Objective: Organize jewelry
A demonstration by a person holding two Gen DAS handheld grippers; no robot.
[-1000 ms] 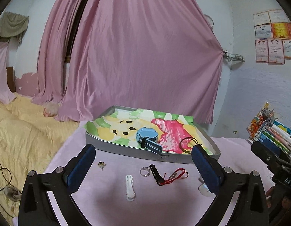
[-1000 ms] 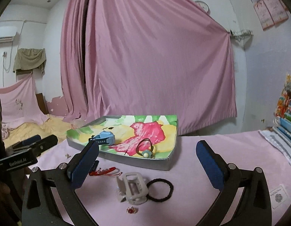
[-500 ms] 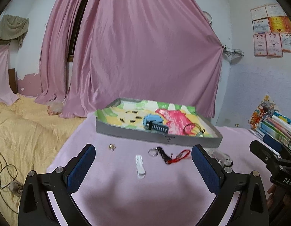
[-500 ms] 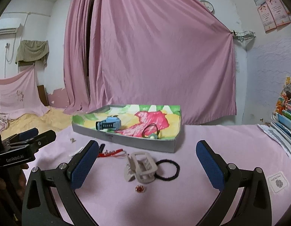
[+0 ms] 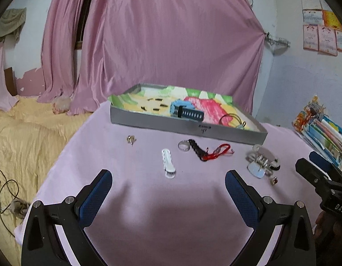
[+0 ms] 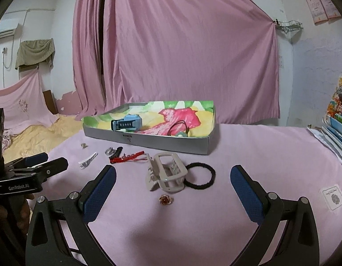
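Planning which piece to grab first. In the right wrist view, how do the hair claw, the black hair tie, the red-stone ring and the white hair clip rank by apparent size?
1. hair claw
2. black hair tie, close to the claw in width but flat
3. white hair clip, farther from the camera, so its rank is unsure
4. red-stone ring

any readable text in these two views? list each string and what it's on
"GenRobot.AI": side of the left tongs body, right wrist view.
"DAS": partial, cut off, on the right tongs body, left wrist view.
Box front wall: small dark mark, too blurred to read.
Wall certificates: print too small to read.
White card on the pink cloth: print and emblem too small to read.
Books: nothing legible.
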